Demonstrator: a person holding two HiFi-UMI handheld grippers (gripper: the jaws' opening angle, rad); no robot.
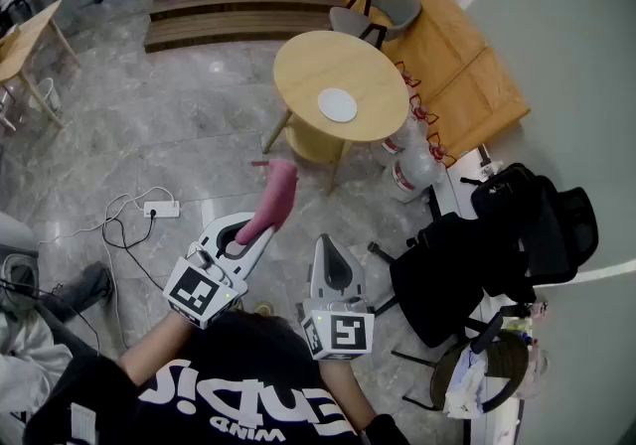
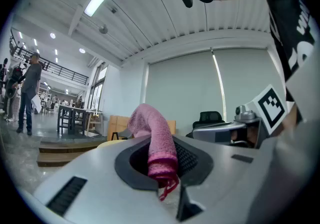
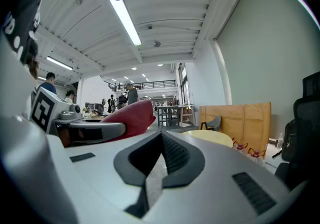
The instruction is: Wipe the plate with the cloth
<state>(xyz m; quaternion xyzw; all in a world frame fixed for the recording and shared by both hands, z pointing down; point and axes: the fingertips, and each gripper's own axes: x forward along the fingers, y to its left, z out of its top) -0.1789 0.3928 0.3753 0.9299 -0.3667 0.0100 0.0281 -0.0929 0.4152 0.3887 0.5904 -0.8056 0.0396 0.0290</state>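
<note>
Though wiping has not begun, the left claw (image 1: 260,226) is clamped on a pink cloth (image 1: 276,195) that sticks out ahead. Beside it the right claw (image 1: 327,244) is closed tight, holding nothing. Well ahead, a white plate (image 1: 337,104) lies on a round table (image 1: 298,61). Next, I judge, the cloth must be carried there.

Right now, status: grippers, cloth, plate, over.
Left gripper shut on pink cloth. Right gripper shut, empty. Plate on round table ahead, not yet reached. Power strip on floor, off to left.
</note>
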